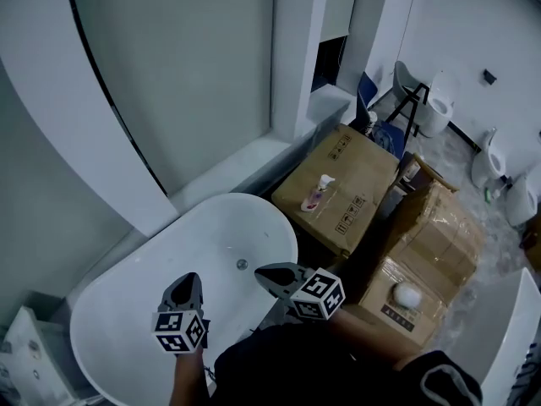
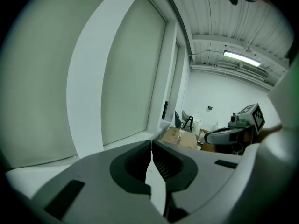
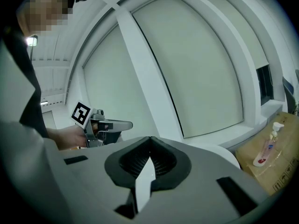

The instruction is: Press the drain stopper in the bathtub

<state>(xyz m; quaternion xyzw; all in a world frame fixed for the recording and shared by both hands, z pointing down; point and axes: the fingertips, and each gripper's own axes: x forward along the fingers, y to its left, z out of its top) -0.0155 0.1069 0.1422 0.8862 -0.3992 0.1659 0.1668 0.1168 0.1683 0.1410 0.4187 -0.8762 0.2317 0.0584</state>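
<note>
A: Looking down into the white bathtub point(image 1: 118, 311), and there's the drain stopper point(image 1: 242, 264), a small round metal disc on the tub floor, over toward the tub's right wall.

B: And the grippers?

A: The left gripper point(image 1: 187, 282) hangs over the tub's basin, close to the near rim. Its own view shows the tips meeting, with nothing caught between them.

B: Same on the other side?

A: Same! The right gripper point(image 1: 264, 271) sits at the tub's right rim, jaws pressed together at the tips, holding nothing. It points in toward the basin.

B: Any contact with the stopper?

A: None. Both sets of tips are apart from it, with the stopper lying between the two and a little farther out along the tub.

B: What's beyond the tub?

A: A cardboard box point(image 1: 348, 172) just past the tub's far right end, with a spray bottle point(image 1: 318, 194) lying on top.
</note>
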